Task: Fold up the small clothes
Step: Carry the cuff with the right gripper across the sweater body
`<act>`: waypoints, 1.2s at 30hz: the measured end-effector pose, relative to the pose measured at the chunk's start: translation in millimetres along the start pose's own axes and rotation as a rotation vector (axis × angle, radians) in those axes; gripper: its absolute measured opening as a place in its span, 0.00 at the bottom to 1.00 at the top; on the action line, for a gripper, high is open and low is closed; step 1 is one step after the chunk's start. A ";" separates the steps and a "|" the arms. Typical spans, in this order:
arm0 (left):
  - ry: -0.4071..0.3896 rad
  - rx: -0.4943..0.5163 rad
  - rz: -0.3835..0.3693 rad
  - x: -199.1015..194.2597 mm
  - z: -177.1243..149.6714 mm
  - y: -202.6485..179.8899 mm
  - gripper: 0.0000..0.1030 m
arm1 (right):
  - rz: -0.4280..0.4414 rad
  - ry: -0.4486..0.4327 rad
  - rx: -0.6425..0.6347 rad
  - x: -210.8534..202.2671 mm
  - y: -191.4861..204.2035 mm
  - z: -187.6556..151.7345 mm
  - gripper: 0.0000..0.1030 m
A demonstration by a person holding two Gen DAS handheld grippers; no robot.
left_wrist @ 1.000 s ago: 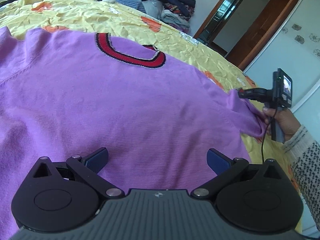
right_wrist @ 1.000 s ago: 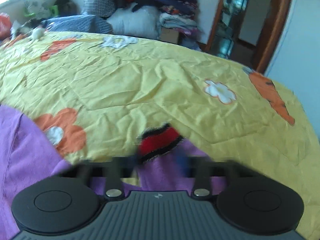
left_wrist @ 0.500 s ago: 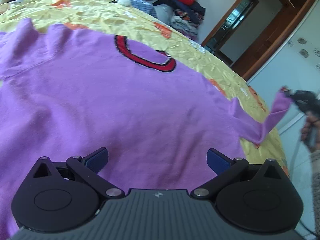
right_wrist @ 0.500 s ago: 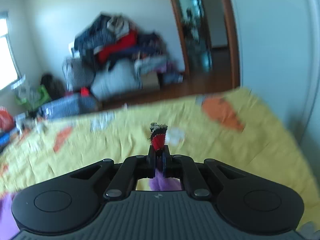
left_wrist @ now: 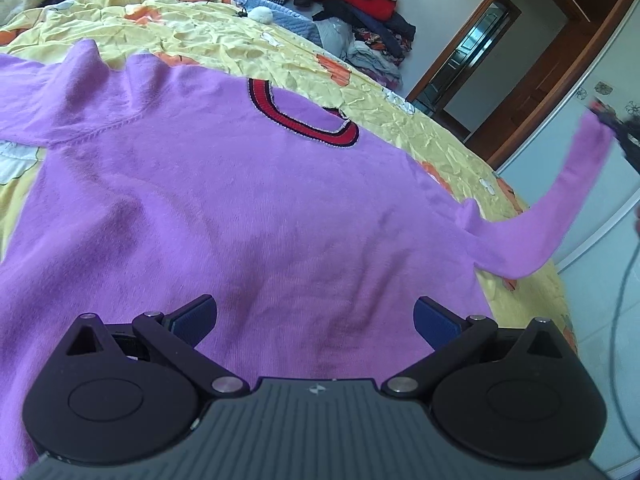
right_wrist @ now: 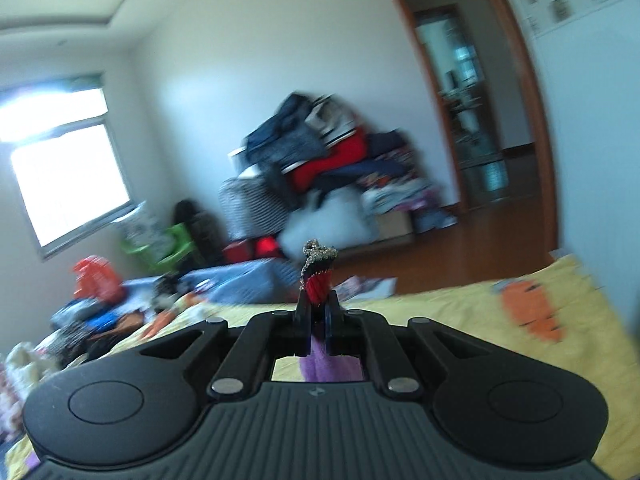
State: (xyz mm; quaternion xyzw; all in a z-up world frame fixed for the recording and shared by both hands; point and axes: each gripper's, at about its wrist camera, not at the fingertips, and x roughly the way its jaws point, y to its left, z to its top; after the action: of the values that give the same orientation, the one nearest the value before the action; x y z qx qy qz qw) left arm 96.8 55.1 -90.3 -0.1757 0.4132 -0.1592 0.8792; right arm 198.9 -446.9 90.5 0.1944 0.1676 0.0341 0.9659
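A purple sweater (left_wrist: 248, 208) lies spread flat on the bed's yellow flowered sheet (left_wrist: 208, 40), its red and dark striped collar (left_wrist: 304, 116) toward the far side. One sleeve lies out to the left on the sheet. The other sleeve (left_wrist: 560, 208) is lifted off the bed at the right and stretches up into the air.

The right hand-held gripper (right_wrist: 317, 312) is clamped tight on that sleeve's red cuff (right_wrist: 318, 280), which sticks up between the pinched fingers, with purple knit hanging below them. It is raised above the bed and looks across the room at a pile of clothes (right_wrist: 320, 168) against the wall, beside a wooden doorway (right_wrist: 480, 120).

The left hand-held gripper (left_wrist: 316, 320) hovers over the sweater's lower body, its blue-padded fingers (left_wrist: 196, 316) spread wide apart with nothing between them.
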 end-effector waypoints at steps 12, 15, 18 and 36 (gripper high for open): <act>-0.035 0.021 0.085 -36.8 -1.2 23.6 1.00 | 0.395 0.250 0.093 125.0 175.3 -124.7 0.06; -0.044 0.008 0.099 -42.8 -1.6 33.7 1.00 | 0.449 0.317 0.090 144.5 214.7 -155.5 0.06; -0.038 -0.009 0.114 -44.9 -1.8 40.4 1.00 | 0.475 0.387 0.071 162.3 245.9 -184.1 0.06; -0.019 -0.037 0.143 -36.7 5.4 45.5 1.00 | 0.437 0.605 -0.174 200.3 318.3 -304.5 0.24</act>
State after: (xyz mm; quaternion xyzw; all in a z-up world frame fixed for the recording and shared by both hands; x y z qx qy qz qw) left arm 84.9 112.0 -82.5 -0.1634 0.4195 -0.0865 0.8887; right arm 284.6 -16.3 -112.8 0.1237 0.3964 0.3090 0.8556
